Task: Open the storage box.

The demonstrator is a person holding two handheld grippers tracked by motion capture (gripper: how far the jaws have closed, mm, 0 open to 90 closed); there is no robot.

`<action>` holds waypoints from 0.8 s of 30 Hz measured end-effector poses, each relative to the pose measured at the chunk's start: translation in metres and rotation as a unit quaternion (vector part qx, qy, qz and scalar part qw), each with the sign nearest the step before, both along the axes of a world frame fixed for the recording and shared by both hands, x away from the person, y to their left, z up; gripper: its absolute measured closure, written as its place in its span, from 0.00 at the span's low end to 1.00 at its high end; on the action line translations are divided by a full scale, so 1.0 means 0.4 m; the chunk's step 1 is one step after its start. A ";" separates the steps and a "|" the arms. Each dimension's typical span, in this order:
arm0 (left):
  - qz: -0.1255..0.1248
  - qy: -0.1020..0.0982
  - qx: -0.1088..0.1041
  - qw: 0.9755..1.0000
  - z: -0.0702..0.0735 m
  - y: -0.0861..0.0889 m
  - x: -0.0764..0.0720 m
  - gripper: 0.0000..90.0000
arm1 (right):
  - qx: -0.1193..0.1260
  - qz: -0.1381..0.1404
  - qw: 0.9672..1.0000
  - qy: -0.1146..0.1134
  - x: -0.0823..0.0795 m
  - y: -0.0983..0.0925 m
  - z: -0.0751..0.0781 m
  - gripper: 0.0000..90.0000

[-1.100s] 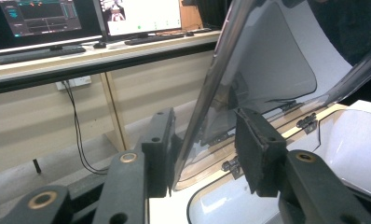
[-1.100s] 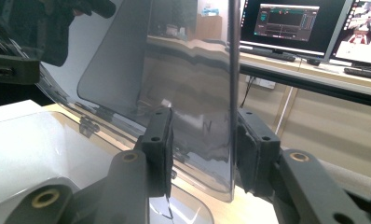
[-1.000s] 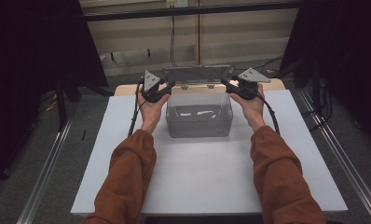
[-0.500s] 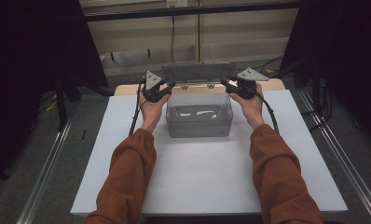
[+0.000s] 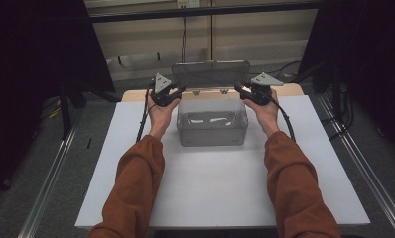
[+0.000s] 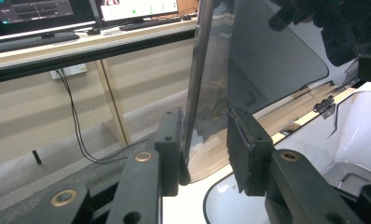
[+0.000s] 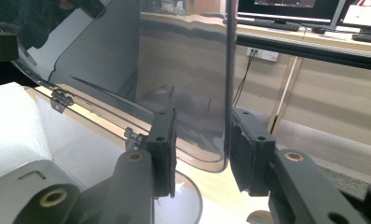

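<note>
A clear plastic box stands on the white board, its hinged lid raised nearly upright behind it. My left gripper is at the lid's left edge and my right gripper at its right edge. In the left gripper view the lid's rim runs between the jaws of my left gripper, which have just been closing on it. The right gripper view shows the lid's other rim clamped by my right gripper, whose jaws have also just been closing. The box's interior looks empty.
The white board covers a wooden table with metal rails along both sides. Behind it runs a bench with monitors and keyboards, and cables hang below. The lid's hinges sit on the box's far wall.
The lid has swung a little higher and stands more upright. Both hands stay at its side edges with hardly any shift.
</note>
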State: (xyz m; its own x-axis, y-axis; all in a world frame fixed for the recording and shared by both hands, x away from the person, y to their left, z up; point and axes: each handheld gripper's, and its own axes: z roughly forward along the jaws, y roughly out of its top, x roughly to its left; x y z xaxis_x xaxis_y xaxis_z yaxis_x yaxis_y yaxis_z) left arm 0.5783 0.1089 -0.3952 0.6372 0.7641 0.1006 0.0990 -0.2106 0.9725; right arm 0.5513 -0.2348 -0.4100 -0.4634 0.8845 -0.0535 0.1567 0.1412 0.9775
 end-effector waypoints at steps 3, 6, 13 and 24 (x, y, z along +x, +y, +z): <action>0.001 0.003 -0.001 1.000 -0.001 0.000 0.002 0.74 | 0.004 0.001 1.000 0.003 0.003 0.000 -0.003 0.72; 0.003 0.010 0.009 1.000 -0.007 0.000 0.009 0.75 | 0.005 0.002 1.000 0.004 0.006 0.000 -0.001 0.73; 0.004 0.032 -0.005 0.999 -0.031 0.000 0.021 0.75 | 0.011 0.007 1.000 0.007 0.011 -0.005 0.004 0.73; 0.001 0.051 -0.002 0.999 -0.025 -0.001 0.036 0.77 | 0.027 0.009 1.000 0.007 0.023 -0.002 0.015 0.71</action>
State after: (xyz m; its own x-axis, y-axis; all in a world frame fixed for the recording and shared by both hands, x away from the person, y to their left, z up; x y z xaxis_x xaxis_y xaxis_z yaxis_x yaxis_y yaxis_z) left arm 0.5926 0.1084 -0.4052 0.6424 0.7657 0.0318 0.1980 -0.2059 0.9583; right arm 0.5605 -0.2356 -0.4038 -0.4800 0.8773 0.0007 0.1686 0.0915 0.9814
